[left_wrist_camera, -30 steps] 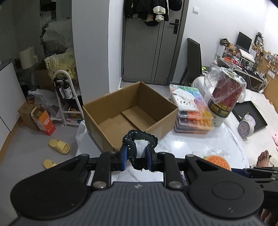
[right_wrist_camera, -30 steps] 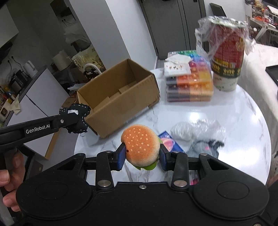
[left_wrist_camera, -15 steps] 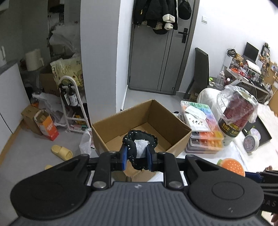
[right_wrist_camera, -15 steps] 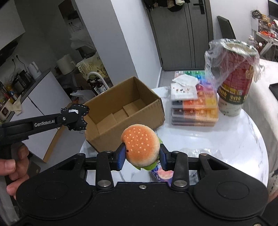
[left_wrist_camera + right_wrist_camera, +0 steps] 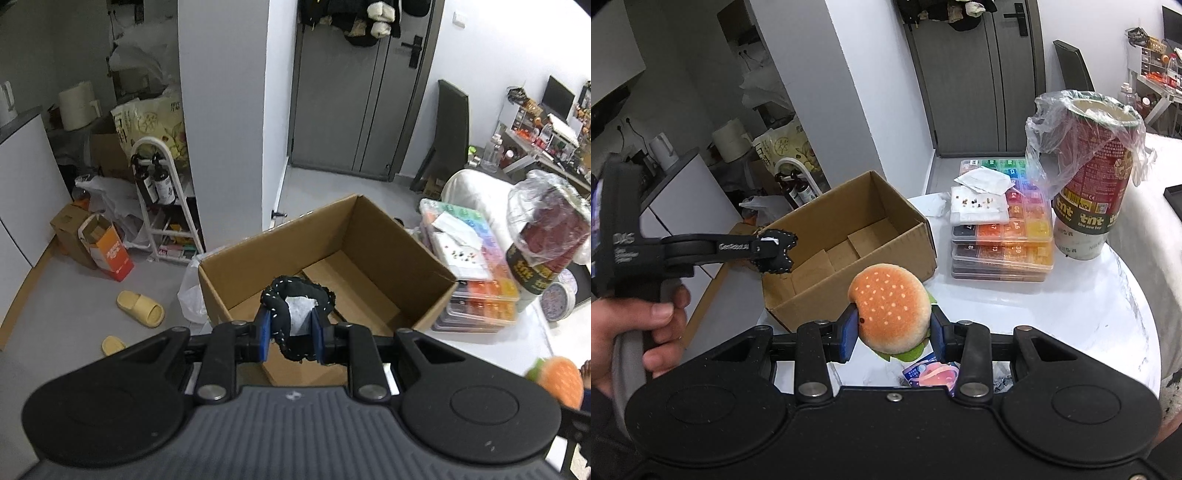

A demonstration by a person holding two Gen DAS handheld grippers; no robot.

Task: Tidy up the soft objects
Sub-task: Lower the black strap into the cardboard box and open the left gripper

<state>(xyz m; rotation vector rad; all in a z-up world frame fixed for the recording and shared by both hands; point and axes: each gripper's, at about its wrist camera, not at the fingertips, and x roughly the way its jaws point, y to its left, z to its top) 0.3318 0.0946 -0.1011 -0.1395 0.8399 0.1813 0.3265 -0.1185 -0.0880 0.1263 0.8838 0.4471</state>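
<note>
My left gripper is shut on a black fabric piece with white stitching and a white tag, held over the near left corner of the open cardboard box. In the right wrist view the left gripper hovers at the box's left rim. My right gripper is shut on a plush burger, held above the table just in front of the box. The burger also shows in the left wrist view. The box has nothing inside.
On the white marble table stand stacked colourful bead cases and a red cup in a plastic bag. A pink-blue packet and a plastic wrap lie under my right gripper. On the floor stand a rack, slippers and boxes.
Both grippers have risen and moved toward the box. The left one now holds the black fabric over the box's corner; the burger is closer to the box's front wall.
</note>
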